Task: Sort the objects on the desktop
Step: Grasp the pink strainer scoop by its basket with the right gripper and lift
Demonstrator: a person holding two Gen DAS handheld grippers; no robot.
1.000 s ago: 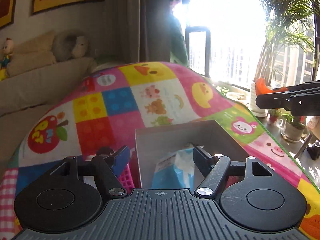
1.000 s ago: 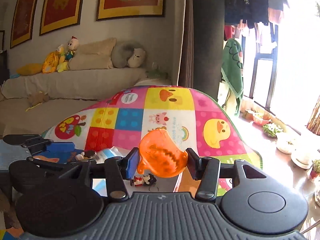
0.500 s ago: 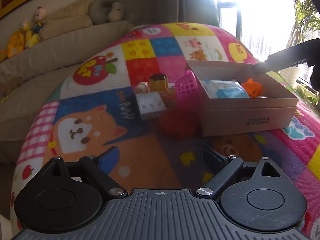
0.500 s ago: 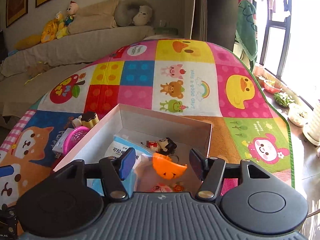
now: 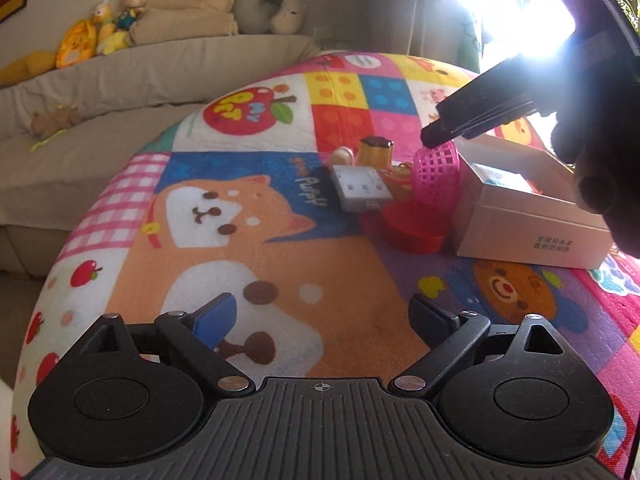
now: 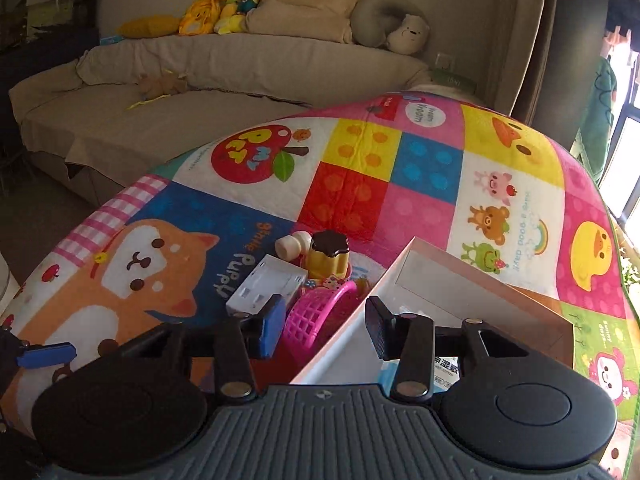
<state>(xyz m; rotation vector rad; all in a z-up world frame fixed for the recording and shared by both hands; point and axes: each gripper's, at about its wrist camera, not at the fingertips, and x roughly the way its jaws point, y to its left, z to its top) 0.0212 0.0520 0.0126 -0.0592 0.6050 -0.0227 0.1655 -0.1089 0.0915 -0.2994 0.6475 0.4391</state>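
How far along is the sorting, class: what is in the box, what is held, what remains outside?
Done: a blue-and-white packet lies in the white box. In hand: nothing; the right claw and left claw are both open. Left: the pink basket, white rectangular block, yellow pudding toy and red object sit beside the box.

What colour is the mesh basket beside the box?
Bright pink; the mesh basket shows best in the left wrist view.

Both wrist views face the sofa, sharing the mat (image 5: 280,264).
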